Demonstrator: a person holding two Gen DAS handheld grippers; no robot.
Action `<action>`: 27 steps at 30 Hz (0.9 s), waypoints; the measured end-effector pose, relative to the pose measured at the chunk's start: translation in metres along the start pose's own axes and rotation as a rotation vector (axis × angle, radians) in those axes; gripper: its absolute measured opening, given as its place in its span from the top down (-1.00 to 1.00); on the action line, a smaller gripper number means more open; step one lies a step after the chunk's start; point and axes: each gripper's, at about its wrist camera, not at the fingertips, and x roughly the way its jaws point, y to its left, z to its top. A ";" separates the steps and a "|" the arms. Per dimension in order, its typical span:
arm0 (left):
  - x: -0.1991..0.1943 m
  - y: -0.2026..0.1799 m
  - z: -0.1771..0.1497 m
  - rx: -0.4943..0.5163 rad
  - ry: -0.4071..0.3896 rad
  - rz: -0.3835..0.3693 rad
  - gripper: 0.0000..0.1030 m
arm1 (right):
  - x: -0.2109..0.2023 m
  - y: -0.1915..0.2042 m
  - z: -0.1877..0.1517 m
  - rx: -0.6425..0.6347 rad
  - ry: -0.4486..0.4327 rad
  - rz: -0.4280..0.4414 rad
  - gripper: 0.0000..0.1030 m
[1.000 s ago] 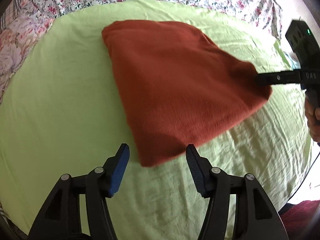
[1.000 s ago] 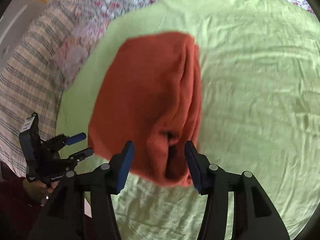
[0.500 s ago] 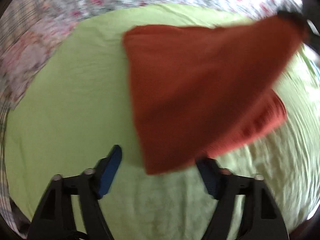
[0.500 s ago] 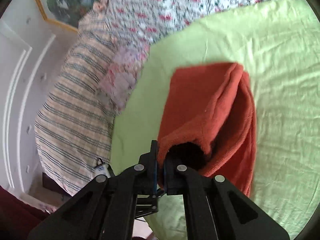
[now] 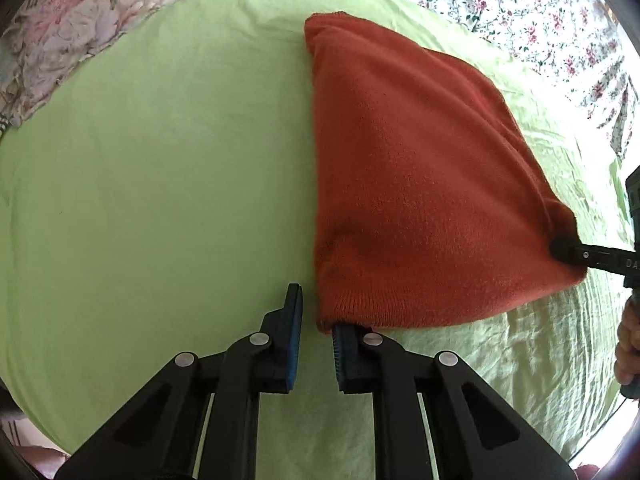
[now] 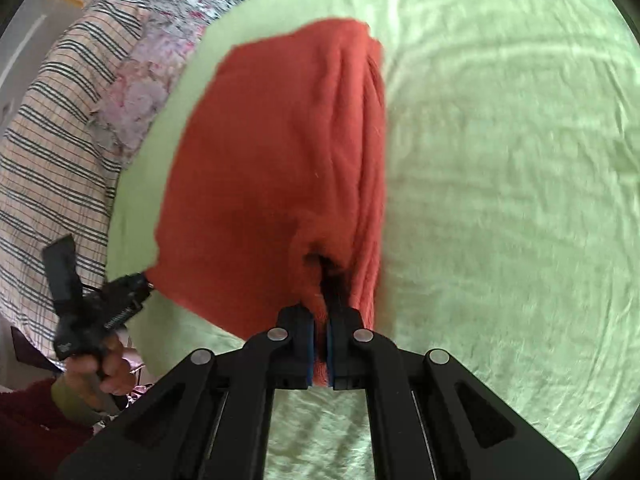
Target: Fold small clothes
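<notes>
While the left wrist view shows the left gripper, jaws just narrowed, gapped beside the rust garment's corner on the green sheet, only the right view shows the right gripper clamped on it.

Both views sit close above a bed spread with a wrinkled light green sheet, each looking steeply down along its own tool. The left wrist view faces the rust-orange knitted garment from its near left corner, with the right tool at the far right edge. The right wrist view faces the same garment from its near right corner, showing the left tool at its left.
</notes>
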 end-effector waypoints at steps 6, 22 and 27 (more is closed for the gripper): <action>-0.007 0.008 0.003 0.095 0.057 -0.107 0.67 | -0.006 0.001 -0.002 0.025 -0.010 -0.021 0.83; -0.044 0.000 0.057 0.201 -0.010 -0.302 0.42 | -0.039 0.025 0.058 0.098 -0.195 -0.056 0.13; -0.031 -0.014 0.067 0.186 -0.003 -0.298 0.42 | -0.004 0.018 0.104 0.078 -0.170 -0.080 0.14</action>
